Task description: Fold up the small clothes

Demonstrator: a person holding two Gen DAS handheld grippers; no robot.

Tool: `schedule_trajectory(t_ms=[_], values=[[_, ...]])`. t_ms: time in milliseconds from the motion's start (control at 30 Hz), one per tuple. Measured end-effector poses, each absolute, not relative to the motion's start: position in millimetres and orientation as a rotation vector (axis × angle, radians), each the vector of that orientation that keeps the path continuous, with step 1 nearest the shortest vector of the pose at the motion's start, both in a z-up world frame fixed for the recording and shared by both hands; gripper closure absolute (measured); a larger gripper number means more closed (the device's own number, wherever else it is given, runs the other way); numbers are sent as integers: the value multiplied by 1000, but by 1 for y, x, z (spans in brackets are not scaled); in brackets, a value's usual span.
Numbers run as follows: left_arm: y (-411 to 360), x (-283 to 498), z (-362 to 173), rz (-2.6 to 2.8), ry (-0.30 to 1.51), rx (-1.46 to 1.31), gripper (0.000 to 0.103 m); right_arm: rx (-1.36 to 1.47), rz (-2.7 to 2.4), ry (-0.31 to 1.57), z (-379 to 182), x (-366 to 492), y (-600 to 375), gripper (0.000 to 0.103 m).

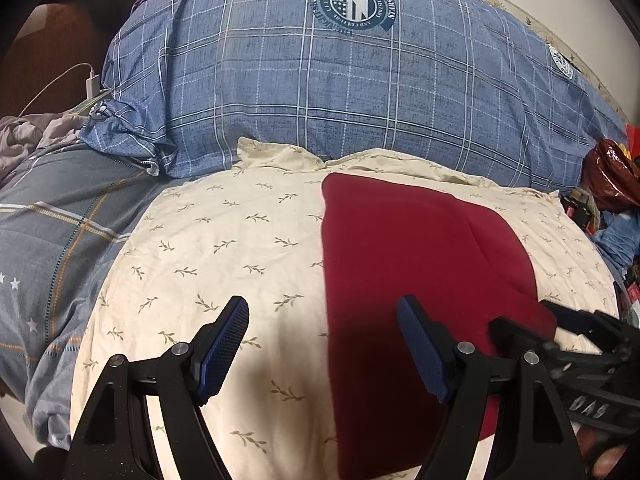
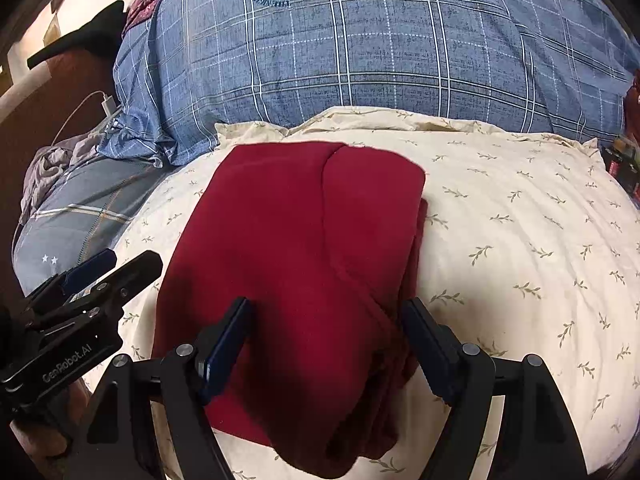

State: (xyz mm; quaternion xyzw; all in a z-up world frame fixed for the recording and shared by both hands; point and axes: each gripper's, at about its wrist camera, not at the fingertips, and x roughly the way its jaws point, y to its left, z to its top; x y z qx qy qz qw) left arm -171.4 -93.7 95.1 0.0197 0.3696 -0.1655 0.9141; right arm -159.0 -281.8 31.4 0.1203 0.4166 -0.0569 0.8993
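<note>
You are hovering both tongs, left and right, open and empty over the folded red garment; next it probably needs gripping at the near edge.

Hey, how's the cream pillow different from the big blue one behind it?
The cream pillow has a small olive sprig print; the blue pillow is plaid with round crest logos. The cream pillow lies nearer and carries the folded red garment; the blue pillow sits behind it with nothing red on it. The blue pillow looks bulkier and stands higher than the cream pillow. Both are soft, wrinkled bedding, and they touch where they meet.
</note>
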Motion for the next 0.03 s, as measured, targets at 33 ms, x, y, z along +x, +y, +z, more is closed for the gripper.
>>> schedule_trajectory(t_ms=[33], values=[[-92,-169,95,-338,762,38,27,247,-135,851,34,-160,-289,24]])
